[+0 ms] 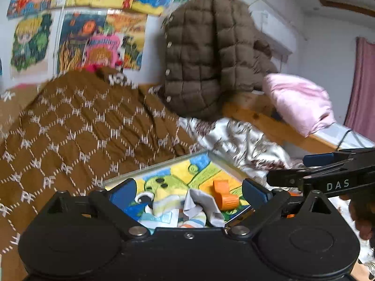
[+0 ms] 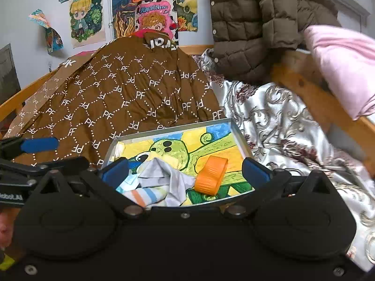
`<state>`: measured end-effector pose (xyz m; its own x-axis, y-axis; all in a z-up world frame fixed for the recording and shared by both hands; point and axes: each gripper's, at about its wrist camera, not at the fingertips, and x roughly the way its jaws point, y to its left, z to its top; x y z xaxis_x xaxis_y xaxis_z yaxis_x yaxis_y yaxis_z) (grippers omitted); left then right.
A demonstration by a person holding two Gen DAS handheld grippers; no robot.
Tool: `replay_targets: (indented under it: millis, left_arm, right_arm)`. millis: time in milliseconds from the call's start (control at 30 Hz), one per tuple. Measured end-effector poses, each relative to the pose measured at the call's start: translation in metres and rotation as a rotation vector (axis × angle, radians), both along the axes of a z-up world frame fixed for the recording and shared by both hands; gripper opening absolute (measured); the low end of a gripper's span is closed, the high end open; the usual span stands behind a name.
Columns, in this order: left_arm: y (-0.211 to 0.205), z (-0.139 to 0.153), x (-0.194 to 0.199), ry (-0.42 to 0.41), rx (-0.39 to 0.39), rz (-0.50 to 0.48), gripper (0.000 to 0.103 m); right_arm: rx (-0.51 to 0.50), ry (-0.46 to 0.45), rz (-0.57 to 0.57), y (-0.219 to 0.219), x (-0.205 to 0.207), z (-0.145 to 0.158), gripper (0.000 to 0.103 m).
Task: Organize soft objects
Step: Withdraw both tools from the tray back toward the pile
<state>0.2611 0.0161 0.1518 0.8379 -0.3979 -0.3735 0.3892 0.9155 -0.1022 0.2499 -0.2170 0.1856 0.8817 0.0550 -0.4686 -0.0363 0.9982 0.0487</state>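
A metal tray (image 2: 241, 138) lined with a frog drawing lies on the bed, also in the left wrist view (image 1: 225, 164). In it lie a crumpled grey cloth (image 2: 168, 175), a striped sock (image 2: 143, 195) and an orange soft toy (image 2: 211, 175). The same grey cloth (image 1: 201, 203), sock (image 1: 194, 221) and orange toy (image 1: 222, 193) show in the left wrist view. My left gripper (image 1: 189, 193) is open above the cloth and sock, holding nothing. My right gripper (image 2: 185, 168) is open over the tray, empty.
A brown quilted PF-print blanket (image 2: 121, 98) covers the bed's left. A silver patterned sheet (image 2: 281, 126) lies right of the tray. A brown puffer jacket (image 2: 257, 23) hangs above, a pink pillow (image 2: 346, 65) rests on the wooden bed rail (image 2: 311, 100).
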Motion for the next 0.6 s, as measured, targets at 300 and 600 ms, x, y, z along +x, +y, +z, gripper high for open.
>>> replay_targets:
  millis: [300,600]
  left_arm:
    - [0.027,0.024,-0.042,-0.001,-0.012,-0.004,0.1]
    - [0.028,0.007,-0.088,-0.043,0.031,0.083,0.1]
  right_arm:
    - [-0.139,-0.003,-0.05,0.026,-0.061,0.063,0.102]
    - [-0.164,-0.019,0.005,0.046,-0.111,0.051,0.102]
